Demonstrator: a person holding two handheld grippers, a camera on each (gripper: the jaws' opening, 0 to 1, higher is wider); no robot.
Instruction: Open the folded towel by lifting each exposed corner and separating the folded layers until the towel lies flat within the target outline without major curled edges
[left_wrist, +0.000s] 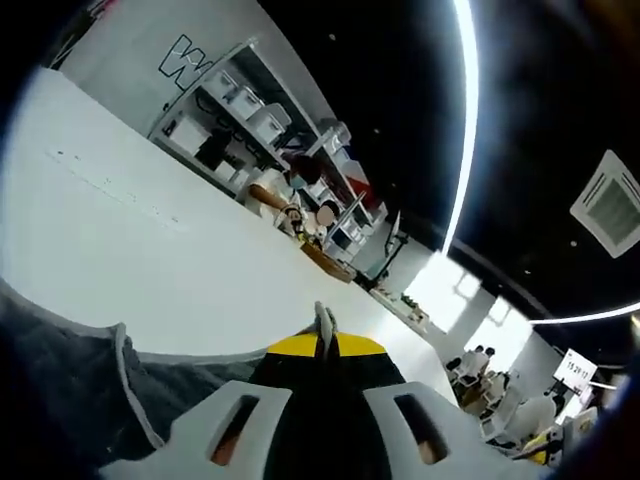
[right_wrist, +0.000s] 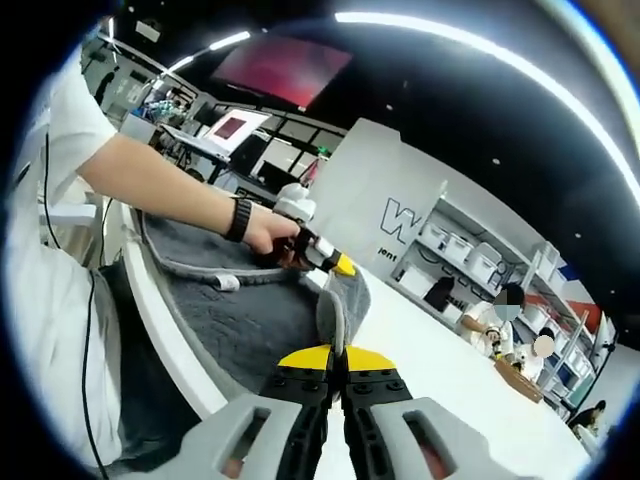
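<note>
A grey towel (left_wrist: 70, 370) with a pale hem lies on the white table (left_wrist: 150, 240). In the left gripper view a thin strip of its edge stands up between the yellow-tipped jaws of my left gripper (left_wrist: 325, 340), which is shut on it. In the right gripper view the towel (right_wrist: 250, 310) is spread near the table's edge. One corner of it is lifted into a fold, and my right gripper (right_wrist: 337, 358) is shut on that fold. Farther along the towel, a hand holds the left gripper (right_wrist: 325, 255), which pinches another raised part.
The person in a white shirt (right_wrist: 50, 250) stands at the table's near edge (right_wrist: 160, 310), a black watch on the wrist. Bare white tabletop (right_wrist: 440, 370) stretches beyond the towel. Shelves with white boxes (left_wrist: 240, 105) and seated people (right_wrist: 500, 320) are far behind.
</note>
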